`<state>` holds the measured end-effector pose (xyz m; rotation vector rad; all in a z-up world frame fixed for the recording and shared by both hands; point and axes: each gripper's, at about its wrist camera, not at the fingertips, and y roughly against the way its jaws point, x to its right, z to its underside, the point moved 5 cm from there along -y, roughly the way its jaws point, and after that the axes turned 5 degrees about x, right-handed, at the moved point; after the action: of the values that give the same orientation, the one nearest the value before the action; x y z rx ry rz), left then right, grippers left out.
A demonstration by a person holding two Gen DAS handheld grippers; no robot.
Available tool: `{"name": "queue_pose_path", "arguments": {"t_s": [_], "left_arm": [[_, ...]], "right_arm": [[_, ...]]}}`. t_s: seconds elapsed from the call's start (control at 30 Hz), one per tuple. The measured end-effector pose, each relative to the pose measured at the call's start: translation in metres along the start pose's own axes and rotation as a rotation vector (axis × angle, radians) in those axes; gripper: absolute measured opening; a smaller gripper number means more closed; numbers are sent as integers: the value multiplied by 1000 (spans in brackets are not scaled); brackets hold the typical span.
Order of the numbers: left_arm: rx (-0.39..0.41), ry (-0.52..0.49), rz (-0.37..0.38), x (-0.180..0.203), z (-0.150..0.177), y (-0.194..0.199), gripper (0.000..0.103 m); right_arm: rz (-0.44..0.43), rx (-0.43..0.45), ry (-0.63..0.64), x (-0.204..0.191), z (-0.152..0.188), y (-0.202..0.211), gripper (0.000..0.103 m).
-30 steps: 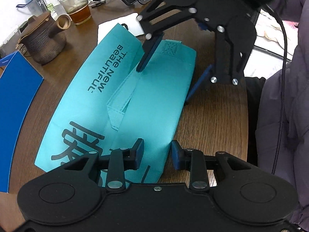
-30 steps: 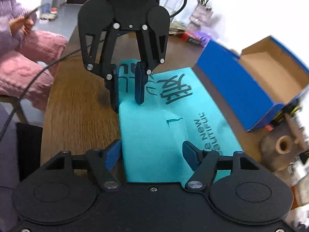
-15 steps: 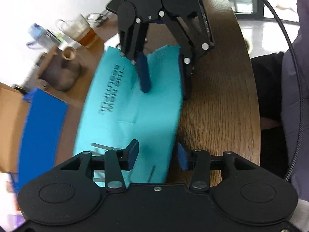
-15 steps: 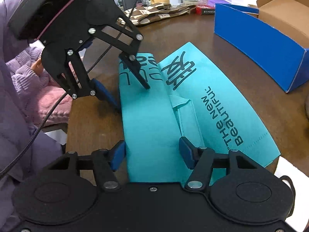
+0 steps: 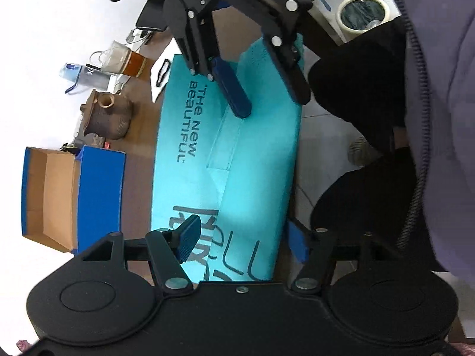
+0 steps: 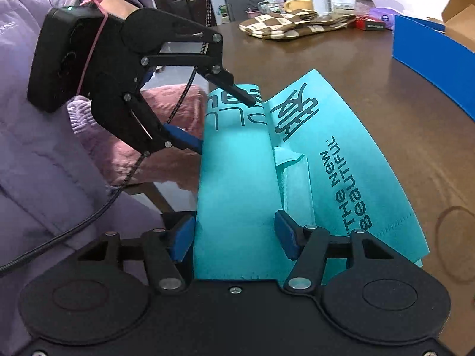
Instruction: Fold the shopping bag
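Both claws tilt downward over opposite ends of the turquoise non-woven fabric shopping bag (image 6: 237,184), which lies on the brown wooden counter (image 6: 371,95) with one long flap folded over. The left claw (image 5: 243,240) is opening, its ribbed blue pads astride the flap; the right claw (image 6: 234,237) straddles it too, jaws apart. Print reads "THE NEW BEAUTIFUL".

Two wrist fisheyes, close over opposite ends of the bag (image 5: 228,154) (image 6: 237,184) at the table's (image 6: 371,95) near edge, facing each other, sharing the bag.
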<state>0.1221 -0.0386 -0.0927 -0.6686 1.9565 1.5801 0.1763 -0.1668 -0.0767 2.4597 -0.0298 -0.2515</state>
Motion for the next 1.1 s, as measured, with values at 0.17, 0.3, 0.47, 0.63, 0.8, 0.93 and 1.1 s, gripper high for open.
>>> {"name": "queue_pose_path", "arguments": {"t_s": [0.17, 0.3, 0.47, 0.63, 0.8, 0.93, 1.1], "left_arm": [[-25, 70, 51, 7, 2, -8, 34], [-21, 164, 102, -7, 3, -15, 34], [-9, 223, 194, -20, 6, -15, 33], [-31, 196, 273, -28, 2, -21, 32], [-32, 312, 419, -57, 2, -23, 26], [10, 419, 555, -89, 5, -27, 22], [65, 560, 670, -124, 16, -49, 22]], "right_arm": [[26, -11, 69, -12, 2, -3, 62], [256, -72, 301, -37, 8, -12, 68], [565, -204, 616, -73, 36, -38, 64], [524, -122, 450, -67, 22, -17, 49], [431, -62, 326, -48, 0, -6, 33], [225, 22, 34, -7, -3, 18, 27], [54, 100, -245, 47, 3, 33, 27]]}}
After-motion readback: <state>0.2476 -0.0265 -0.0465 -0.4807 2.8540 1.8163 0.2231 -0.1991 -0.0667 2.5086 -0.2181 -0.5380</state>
